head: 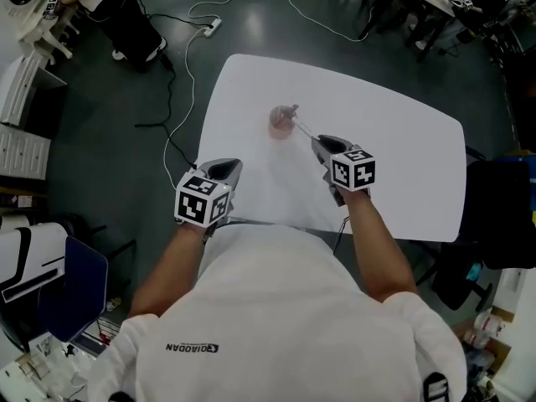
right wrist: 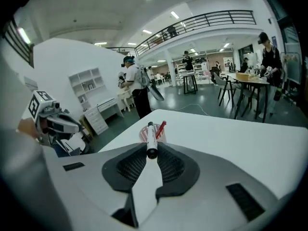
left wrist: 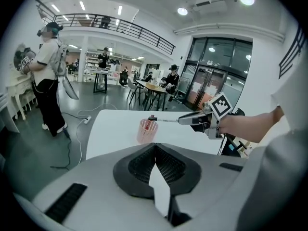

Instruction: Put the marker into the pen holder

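A pink mesh pen holder (head: 282, 123) (left wrist: 146, 130) (right wrist: 153, 134) stands on the white table (head: 402, 149), with a red pen (right wrist: 160, 128) leaning in it. My right gripper (head: 319, 143) (left wrist: 181, 121) (right wrist: 152, 154) is shut on a white marker (head: 302, 127) (left wrist: 164, 120) (right wrist: 151, 137) with a black cap. The marker's far end reaches over the holder's rim. My left gripper (head: 224, 169) (left wrist: 155, 146) hangs at the table's near left edge, jaws together, nothing between them.
A white cable and power strip (head: 210, 27) lie on the dark floor beyond the table. White drawers (head: 21, 141) stand at the left and a dark chair (head: 501, 216) at the right. People stand and sit around other tables (left wrist: 153, 87) in the hall.
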A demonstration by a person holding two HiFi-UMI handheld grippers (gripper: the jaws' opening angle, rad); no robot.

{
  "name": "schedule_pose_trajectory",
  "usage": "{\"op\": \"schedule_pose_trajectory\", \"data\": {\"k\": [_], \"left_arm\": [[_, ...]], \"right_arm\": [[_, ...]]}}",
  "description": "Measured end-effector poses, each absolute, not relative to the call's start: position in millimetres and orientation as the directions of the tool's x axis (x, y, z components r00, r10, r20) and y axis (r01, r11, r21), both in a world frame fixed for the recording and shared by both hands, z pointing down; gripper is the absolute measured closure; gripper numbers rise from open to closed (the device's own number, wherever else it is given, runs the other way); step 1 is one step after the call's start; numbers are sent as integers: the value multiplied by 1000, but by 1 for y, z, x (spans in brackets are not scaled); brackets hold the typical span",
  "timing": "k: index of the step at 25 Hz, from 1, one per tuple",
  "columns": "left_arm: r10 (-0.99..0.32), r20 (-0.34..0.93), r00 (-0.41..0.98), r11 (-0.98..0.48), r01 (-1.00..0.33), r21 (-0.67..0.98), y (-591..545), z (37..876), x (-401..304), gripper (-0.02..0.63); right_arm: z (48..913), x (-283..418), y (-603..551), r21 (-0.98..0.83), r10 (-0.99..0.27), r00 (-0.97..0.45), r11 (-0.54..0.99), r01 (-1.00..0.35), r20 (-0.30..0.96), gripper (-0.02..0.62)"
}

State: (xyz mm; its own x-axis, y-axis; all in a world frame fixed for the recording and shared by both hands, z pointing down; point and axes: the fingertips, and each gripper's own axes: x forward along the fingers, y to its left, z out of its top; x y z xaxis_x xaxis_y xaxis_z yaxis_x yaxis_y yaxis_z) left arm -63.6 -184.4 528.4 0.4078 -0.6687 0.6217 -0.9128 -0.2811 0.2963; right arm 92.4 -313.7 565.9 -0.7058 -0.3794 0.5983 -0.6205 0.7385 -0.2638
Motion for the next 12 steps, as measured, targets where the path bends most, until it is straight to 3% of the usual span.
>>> {"op": "schedule_pose_trajectory", "data": {"k": [12], "left_arm": [[-697, 601, 392, -228, -915, 333, -156, 540, -121, 578]], "right_arm": [[587, 22, -318, -74, -375, -583, 794, -603, 721, 508]]}}
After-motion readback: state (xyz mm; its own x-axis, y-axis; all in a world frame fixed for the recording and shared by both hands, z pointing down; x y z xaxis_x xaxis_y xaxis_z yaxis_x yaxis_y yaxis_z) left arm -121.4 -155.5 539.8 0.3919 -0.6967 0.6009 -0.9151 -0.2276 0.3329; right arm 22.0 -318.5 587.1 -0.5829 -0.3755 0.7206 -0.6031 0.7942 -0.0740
